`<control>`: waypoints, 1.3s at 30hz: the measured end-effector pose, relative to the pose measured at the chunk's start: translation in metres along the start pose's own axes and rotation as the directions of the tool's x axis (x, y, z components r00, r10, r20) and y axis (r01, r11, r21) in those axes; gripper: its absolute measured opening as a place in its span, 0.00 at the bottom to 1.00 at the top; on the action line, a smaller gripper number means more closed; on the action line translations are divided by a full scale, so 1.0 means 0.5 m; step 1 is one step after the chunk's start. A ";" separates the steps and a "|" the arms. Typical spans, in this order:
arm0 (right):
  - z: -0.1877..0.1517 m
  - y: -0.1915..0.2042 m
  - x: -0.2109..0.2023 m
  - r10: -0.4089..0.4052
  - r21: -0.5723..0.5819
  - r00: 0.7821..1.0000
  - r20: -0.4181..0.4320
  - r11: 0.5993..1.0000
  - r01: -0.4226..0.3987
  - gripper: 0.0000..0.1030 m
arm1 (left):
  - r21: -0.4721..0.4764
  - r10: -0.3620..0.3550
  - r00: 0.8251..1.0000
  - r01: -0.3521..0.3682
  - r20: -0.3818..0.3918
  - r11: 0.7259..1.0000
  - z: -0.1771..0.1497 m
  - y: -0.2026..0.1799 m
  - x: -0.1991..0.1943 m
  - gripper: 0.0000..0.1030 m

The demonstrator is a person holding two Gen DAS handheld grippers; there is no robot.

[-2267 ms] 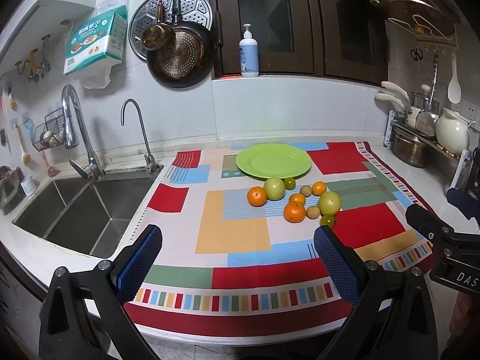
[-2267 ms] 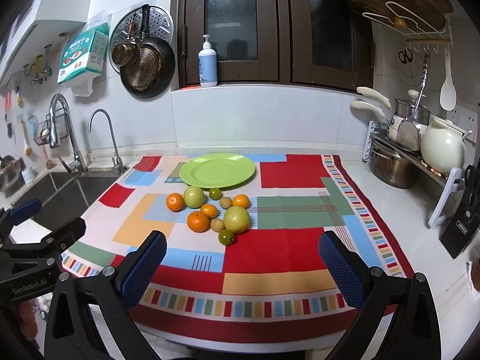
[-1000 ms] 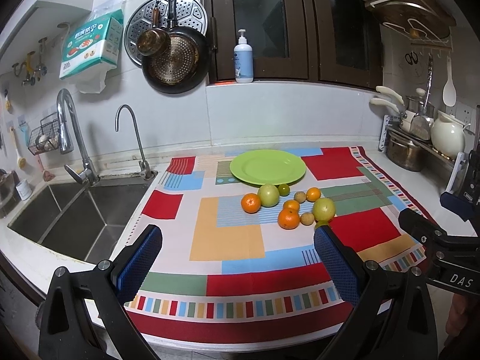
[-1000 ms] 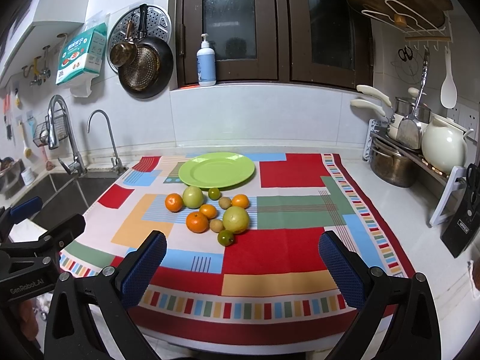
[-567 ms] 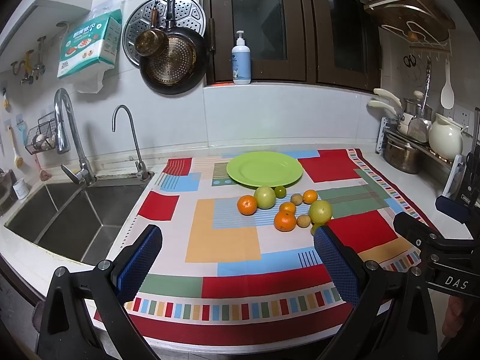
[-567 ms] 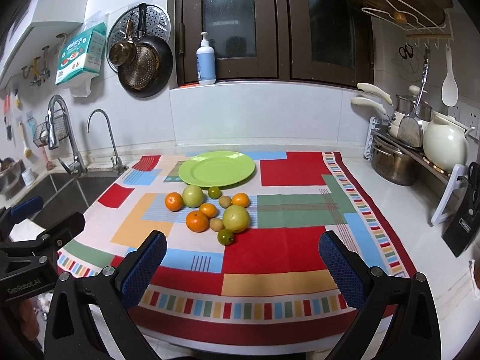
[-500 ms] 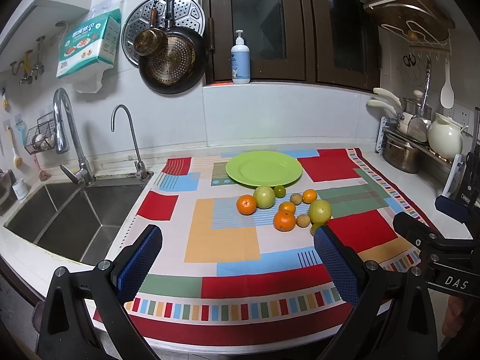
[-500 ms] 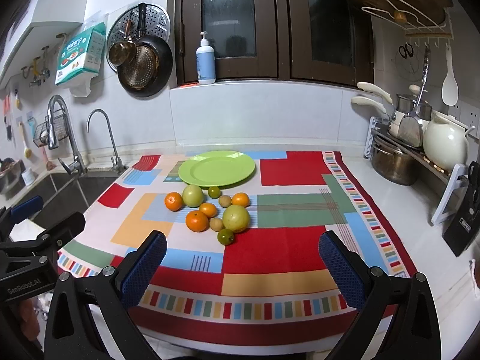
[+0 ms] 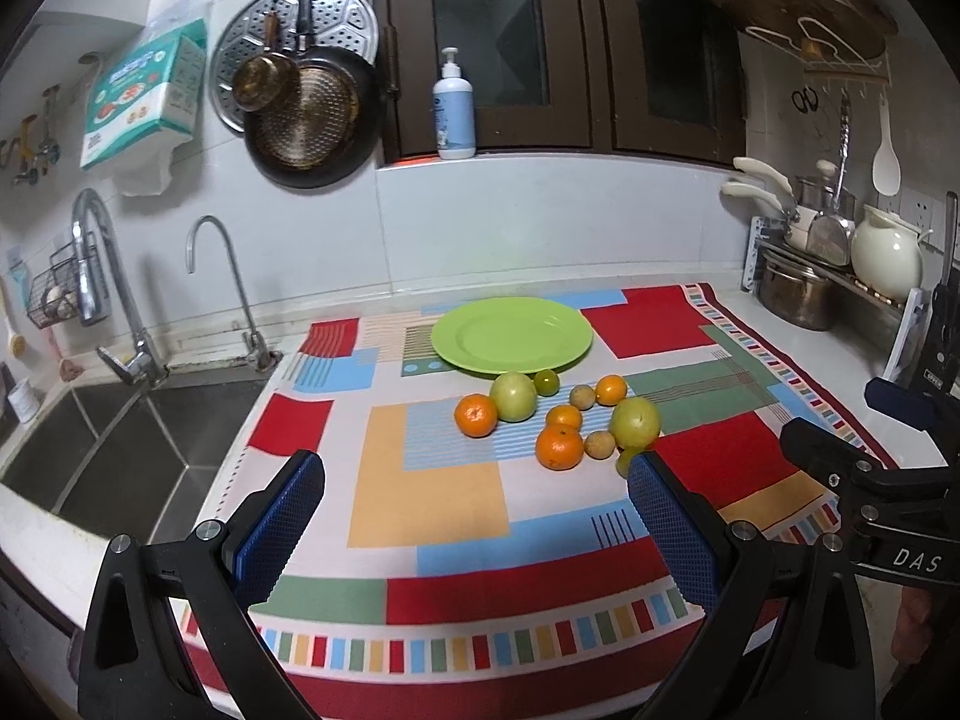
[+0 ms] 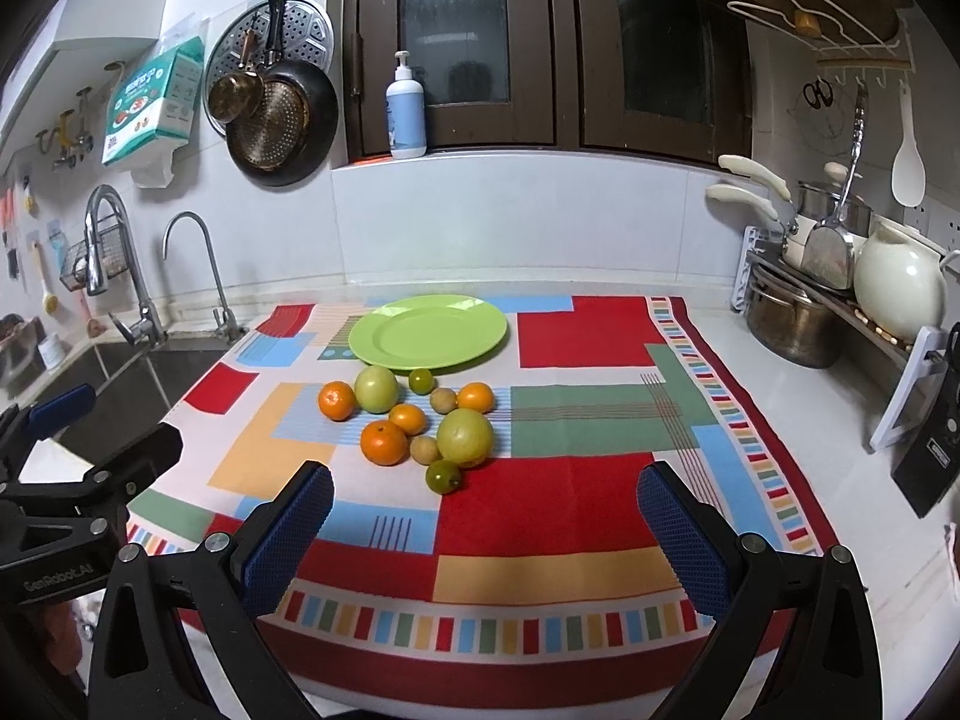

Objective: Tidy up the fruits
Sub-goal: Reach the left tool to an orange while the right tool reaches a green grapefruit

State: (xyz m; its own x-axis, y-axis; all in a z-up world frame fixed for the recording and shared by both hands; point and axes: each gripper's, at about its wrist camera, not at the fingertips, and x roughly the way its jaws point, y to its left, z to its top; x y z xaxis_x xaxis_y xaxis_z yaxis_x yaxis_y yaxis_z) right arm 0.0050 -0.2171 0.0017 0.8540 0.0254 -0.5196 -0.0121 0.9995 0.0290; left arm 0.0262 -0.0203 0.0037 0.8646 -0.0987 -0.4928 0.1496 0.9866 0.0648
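1. The left tongs (image 9: 474, 510) are spread wide and hold nothing; they hang over the near edge of the counter (image 9: 744, 315), above the cloth (image 9: 432, 498).
2. The right tongs (image 10: 486, 516) are likewise wide open and empty, over the near part of the cloth and well short of the fruit.
3. The fruit sits loose in a cluster mid-cloth, just in front of the plate (image 10: 427, 331), which is bare.
4. Nearest the right tongs is a small lime (image 10: 443, 476), touching or almost touching a big green fruit (image 10: 465, 437), with a brown fruit (image 10: 425, 449) and an orange (image 10: 384, 443) beside them.
5. Handling, as I judge it: all are round, firm and smooth-skinned, so they likely roll at a nudge and can squirt out of a pinch set off-centre.
6. The oranges and limes look light and easy to span; the two green fruits are wider and probably heavier, needing the full opening.
7. Best hold seems to be across the widest middle, pads on opposite sides, with gentle pressure to avoid bruising.
8. The tight packing is the catch: outer pieces like the lime or the far-left orange (image 10: 336, 401) offer room for the pads; the inner ones do not.
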 end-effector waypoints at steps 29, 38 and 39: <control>0.017 0.002 0.309 0.071 0.043 0.969 -0.237 0.997 -0.062 0.73 | 0.181 -0.244 0.935 0.295 -0.258 0.938 -0.007 -0.052 0.328 0.74; 0.008 -0.003 0.372 0.111 0.097 0.949 -0.295 0.992 -0.086 0.60 | 0.157 -0.323 0.894 0.383 -0.310 0.910 -0.009 -0.060 0.393 0.63; 0.006 -0.003 0.378 0.120 0.103 0.946 -0.301 0.990 -0.093 0.58 | 0.145 -0.330 0.889 0.389 -0.318 0.910 -0.010 -0.060 0.400 0.61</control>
State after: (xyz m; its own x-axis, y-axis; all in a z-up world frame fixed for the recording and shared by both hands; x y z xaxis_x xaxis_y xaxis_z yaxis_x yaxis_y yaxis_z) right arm 0.1679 -0.2140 -0.0937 0.6504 0.1491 -0.7449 -0.0377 0.9857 0.1644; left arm 0.1922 -0.0692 -0.1013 0.5670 -0.3717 -0.7350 0.5420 0.8403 -0.0068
